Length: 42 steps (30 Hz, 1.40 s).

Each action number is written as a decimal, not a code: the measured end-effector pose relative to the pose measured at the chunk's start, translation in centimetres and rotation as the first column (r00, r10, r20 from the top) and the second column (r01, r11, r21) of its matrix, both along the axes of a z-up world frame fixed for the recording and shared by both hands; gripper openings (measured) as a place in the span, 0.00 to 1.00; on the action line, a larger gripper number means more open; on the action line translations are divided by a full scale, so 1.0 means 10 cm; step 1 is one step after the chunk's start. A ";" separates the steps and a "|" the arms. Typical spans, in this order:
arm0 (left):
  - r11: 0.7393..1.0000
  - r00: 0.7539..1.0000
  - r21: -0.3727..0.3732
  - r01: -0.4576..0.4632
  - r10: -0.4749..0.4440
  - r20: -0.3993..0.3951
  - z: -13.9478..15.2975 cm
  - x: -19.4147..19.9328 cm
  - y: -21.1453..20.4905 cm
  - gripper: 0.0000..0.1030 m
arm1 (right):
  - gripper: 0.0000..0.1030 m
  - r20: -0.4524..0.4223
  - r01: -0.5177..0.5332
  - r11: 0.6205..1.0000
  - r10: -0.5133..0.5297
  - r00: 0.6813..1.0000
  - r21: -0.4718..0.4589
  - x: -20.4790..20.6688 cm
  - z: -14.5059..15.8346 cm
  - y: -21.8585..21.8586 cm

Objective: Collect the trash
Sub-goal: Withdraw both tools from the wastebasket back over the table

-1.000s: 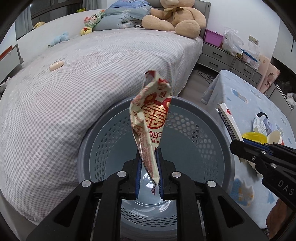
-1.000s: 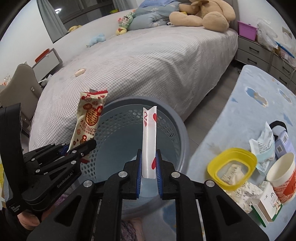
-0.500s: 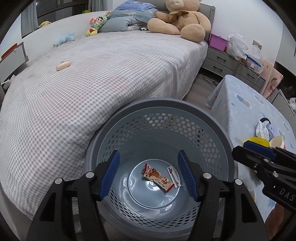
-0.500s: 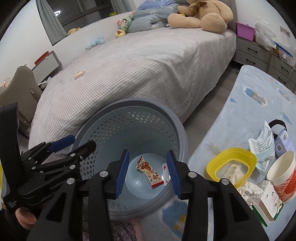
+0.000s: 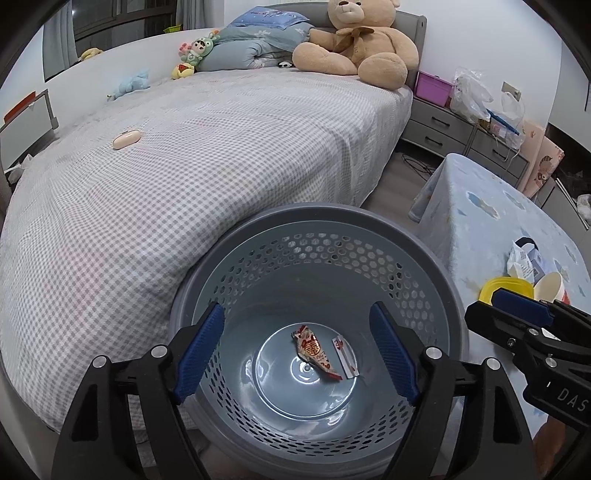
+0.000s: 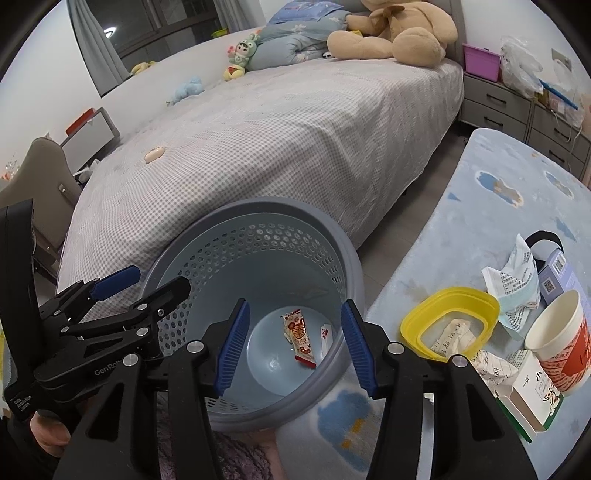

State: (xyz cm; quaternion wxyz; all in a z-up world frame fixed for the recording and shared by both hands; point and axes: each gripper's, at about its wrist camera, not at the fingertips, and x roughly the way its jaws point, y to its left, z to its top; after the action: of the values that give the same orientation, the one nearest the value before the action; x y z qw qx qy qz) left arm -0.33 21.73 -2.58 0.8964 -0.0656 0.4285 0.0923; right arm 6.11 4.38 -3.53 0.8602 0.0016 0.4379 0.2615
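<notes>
Trash lies at the bottom of the basket [image 5: 436,266]: a red-and-white wrapper [image 5: 314,350] and, just beside it, a small white packet [image 5: 344,353]. My left gripper [image 5: 297,345] hangs over the basket with its jaws wide and nothing in them; my right gripper [image 6: 293,341] does too (same wide gap). More trash sits on the table [image 6: 498,206]: a yellow tub [image 6: 448,319], a paper cup [image 6: 557,341], crumpled paper [image 6: 517,278].

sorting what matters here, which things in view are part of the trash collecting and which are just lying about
Part of the job:
basket
red snack wrapper, in the basket
white wrapper, beside it
crumpled paper
paper cup
yellow container
small carton
left tool, open
right tool, open

Just lying about:
teddy bear
bed
dresser
</notes>
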 end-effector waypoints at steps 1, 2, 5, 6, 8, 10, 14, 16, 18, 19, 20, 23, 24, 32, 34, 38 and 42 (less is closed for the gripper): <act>1.000 1.000 -0.003 0.003 -0.003 0.005 0.01 -0.01 -0.01 0.76 | 0.50 0.002 0.004 1.000 -0.004 1.000 0.001 -0.01 0.01 -0.02; 1.000 1.000 -0.006 0.007 -0.007 0.012 0.02 -0.01 -0.02 0.76 | 0.51 0.003 0.007 1.000 -0.007 1.000 0.002 -0.01 0.01 -0.04; 1.000 0.999 -0.010 0.018 -0.018 0.026 0.05 -0.02 -0.06 0.78 | 0.54 0.006 0.024 1.000 -0.024 1.000 0.007 -0.04 0.02 -0.10; 1.000 0.999 -0.010 0.023 -0.022 0.029 0.06 -0.02 -0.07 0.78 | 0.54 0.006 0.030 1.000 -0.030 1.000 0.008 -0.05 0.02 -0.13; 0.999 0.999 -0.015 0.033 -0.032 0.034 0.07 -0.02 -0.11 0.78 | 0.54 0.008 0.042 0.999 -0.042 0.999 0.007 -0.06 0.03 -0.18; 0.999 0.998 -0.025 0.042 -0.041 0.038 0.09 -0.02 -0.13 0.78 | 0.55 0.009 0.057 0.998 -0.057 0.998 0.005 -0.08 0.03 -0.24; 0.997 0.997 -0.043 0.059 -0.056 0.055 0.13 -0.02 -0.21 0.79 | 0.58 0.013 0.092 0.996 -0.092 0.996 0.000 -0.14 0.04 -0.40; 0.996 0.995 -0.048 0.071 -0.068 0.069 0.16 -0.02 -0.26 0.79 | 0.58 0.015 0.114 0.993 -0.114 0.993 -0.004 -0.17 0.04 -0.50; 0.995 0.994 -0.052 0.081 -0.077 0.076 0.17 -0.02 -0.30 0.80 | 0.58 0.018 0.144 0.990 -0.144 0.989 -0.011 -0.21 0.04 -0.62; 0.995 0.994 -0.048 0.084 -0.081 0.077 0.17 -0.01 -0.34 0.80 | 0.59 0.019 0.160 0.987 -0.159 0.987 -0.015 -0.24 0.04 -0.69; 0.995 0.993 -0.045 0.088 -0.084 0.077 0.18 -0.01 -0.36 0.80 | 0.59 0.020 0.175 0.984 -0.174 0.984 -0.018 -0.26 0.04 -0.75; 0.994 0.992 -0.039 0.098 -0.094 0.082 0.19 -0.02 -0.44 0.80 | 0.62 0.019 0.234 0.972 -0.234 0.972 -0.024 -0.34 0.02 -0.99; 0.994 0.992 -0.037 0.101 -0.098 0.085 0.20 -0.01 -0.48 0.80 | 0.62 0.019 0.258 0.966 -0.257 0.966 -0.028 -0.37 0.01 -1.09; 0.988 0.984 -0.005 0.154 -0.153 0.096 0.20 -0.02 -0.82 0.80 | 0.66 0.018 0.408 0.912 -0.408 0.913 -0.049 -0.54 -0.09 -1.67; 0.986 0.981 0.006 0.167 -0.166 0.097 0.20 -0.02 -0.91 0.80 | 0.68 0.013 0.436 0.899 -0.436 0.900 -0.050 -0.56 -0.12 -1.77; 0.980 0.976 0.032 0.196 -0.198 0.090 0.17 -0.01 -1.10 0.80 | 0.71 0.010 0.468 0.882 -0.468 0.884 -0.064 -0.53 -0.17 -1.88; 0.975 0.972 0.054 0.214 -0.218 0.083 0.15 0.00 -1.25 0.80 | 0.78 -0.012 0.480 0.876 -0.481 0.877 -0.054 -0.48 -0.25 -1.91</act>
State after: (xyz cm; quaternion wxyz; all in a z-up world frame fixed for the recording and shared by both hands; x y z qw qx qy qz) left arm -0.32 9.21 -1.13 0.9205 -0.0025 0.3907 0.0009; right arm 1.35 -14.77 -6.03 0.8923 0.0923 0.4409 0.0292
